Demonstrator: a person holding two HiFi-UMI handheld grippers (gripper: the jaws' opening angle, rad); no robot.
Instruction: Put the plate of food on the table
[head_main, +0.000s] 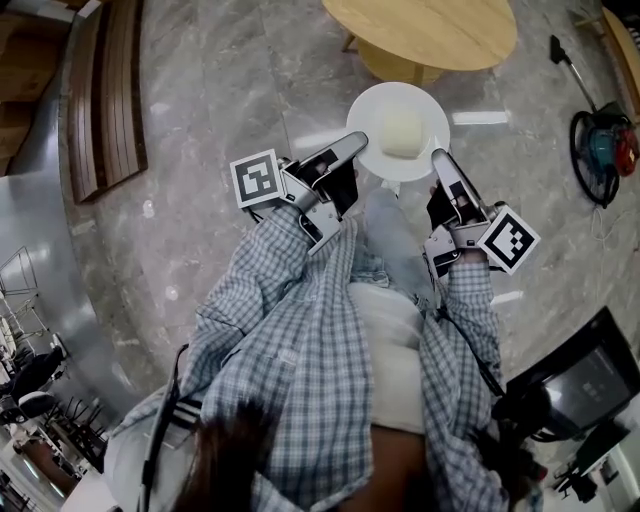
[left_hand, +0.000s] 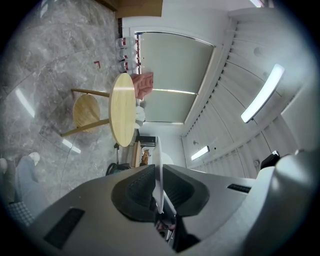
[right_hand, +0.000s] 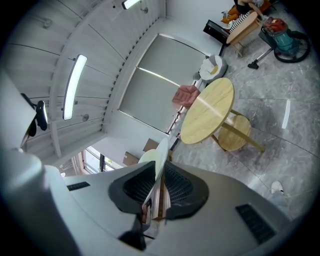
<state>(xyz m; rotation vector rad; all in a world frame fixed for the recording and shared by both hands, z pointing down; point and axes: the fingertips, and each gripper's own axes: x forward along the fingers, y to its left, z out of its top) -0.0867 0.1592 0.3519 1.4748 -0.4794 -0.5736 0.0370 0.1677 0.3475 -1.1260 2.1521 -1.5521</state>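
Observation:
A white plate (head_main: 372, 148) with a pale block of food (head_main: 402, 134) on it hangs over the marble floor, just short of the round wooden table (head_main: 430, 32). My left gripper (head_main: 352, 147) is shut on the plate's left rim and my right gripper (head_main: 438, 160) is shut on its right rim. In the left gripper view the plate's thin edge (left_hand: 158, 175) stands pinched between the dark pads. In the right gripper view the rim (right_hand: 161, 159) is clamped the same way, and the table (right_hand: 207, 111) lies ahead.
A wooden stool (right_hand: 237, 133) stands under the table. A vacuum cleaner (head_main: 602, 150) with its hose lies on the floor at the right. A slatted wooden bench (head_main: 104, 95) runs along the left. A dark monitor (head_main: 585, 385) sits at lower right.

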